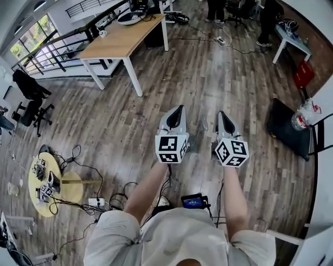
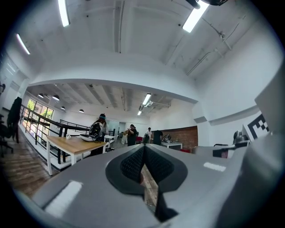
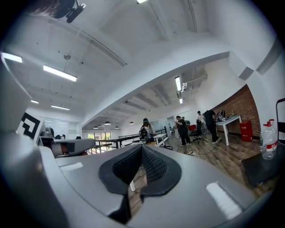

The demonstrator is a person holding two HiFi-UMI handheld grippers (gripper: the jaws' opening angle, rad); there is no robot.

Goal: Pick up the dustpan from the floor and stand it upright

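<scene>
No dustpan shows in any view. In the head view both grippers are held side by side at arm's length over the wooden floor, pointing level and away from me. My left gripper (image 1: 180,108) has its jaws together with nothing between them. My right gripper (image 1: 220,112) is likewise shut and empty. In the left gripper view the black ribbed pads of the left gripper (image 2: 144,147) meet at their tips against the far room. The right gripper view shows the right gripper (image 3: 141,147) closed the same way, with the left gripper's body at its left.
A long wooden table (image 1: 122,39) stands ahead on the left, a small round yellow table (image 1: 73,189) with cables near my left leg. A black case (image 1: 289,127) and a water bottle (image 1: 304,114) sit at the right. People (image 1: 216,10) stand at the far end.
</scene>
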